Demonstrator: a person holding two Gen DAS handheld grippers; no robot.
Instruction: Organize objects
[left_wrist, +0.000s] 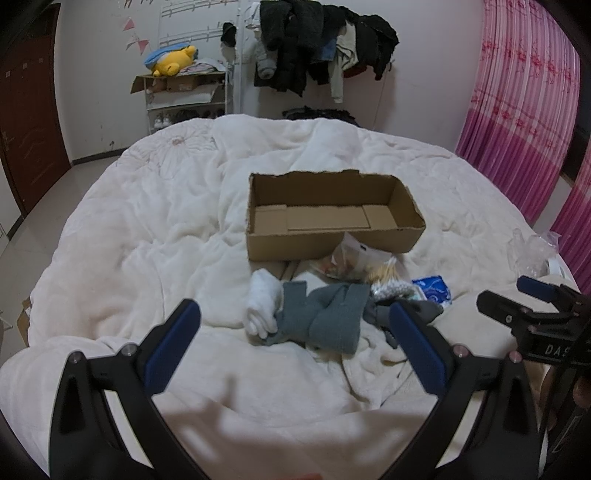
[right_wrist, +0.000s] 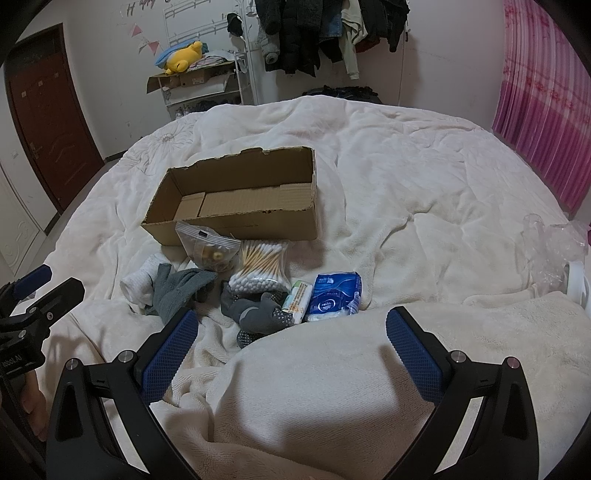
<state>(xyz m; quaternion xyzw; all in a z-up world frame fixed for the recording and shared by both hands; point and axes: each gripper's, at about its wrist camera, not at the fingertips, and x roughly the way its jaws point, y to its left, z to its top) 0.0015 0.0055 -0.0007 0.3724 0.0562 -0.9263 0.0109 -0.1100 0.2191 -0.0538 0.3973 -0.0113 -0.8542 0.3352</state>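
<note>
An empty open cardboard box (left_wrist: 332, 236) (right_wrist: 236, 225) lies on the white blanket. In front of it is a pile: white socks (left_wrist: 260, 302) (right_wrist: 138, 282), grey-green socks (left_wrist: 325, 314) (right_wrist: 183, 288), dark grey grip socks (right_wrist: 258, 314), a zip bag of small items (right_wrist: 210, 247), a pack of cotton swabs (right_wrist: 260, 271), a small green packet (right_wrist: 297, 299) and a blue tissue pack (right_wrist: 334, 295) (left_wrist: 434, 290). My left gripper (left_wrist: 295, 328) is open, just short of the grey-green socks. My right gripper (right_wrist: 288, 332) is open, over a blanket fold near the pile, holding nothing.
The bed's blanket (right_wrist: 424, 177) spreads wide around the pile. Crumpled clear plastic (right_wrist: 554, 243) lies at the right edge. A shelf with a yellow plush (left_wrist: 173, 62), hanging clothes (left_wrist: 317, 44), a brown door (right_wrist: 48, 122) and pink curtains (left_wrist: 524, 96) stand beyond.
</note>
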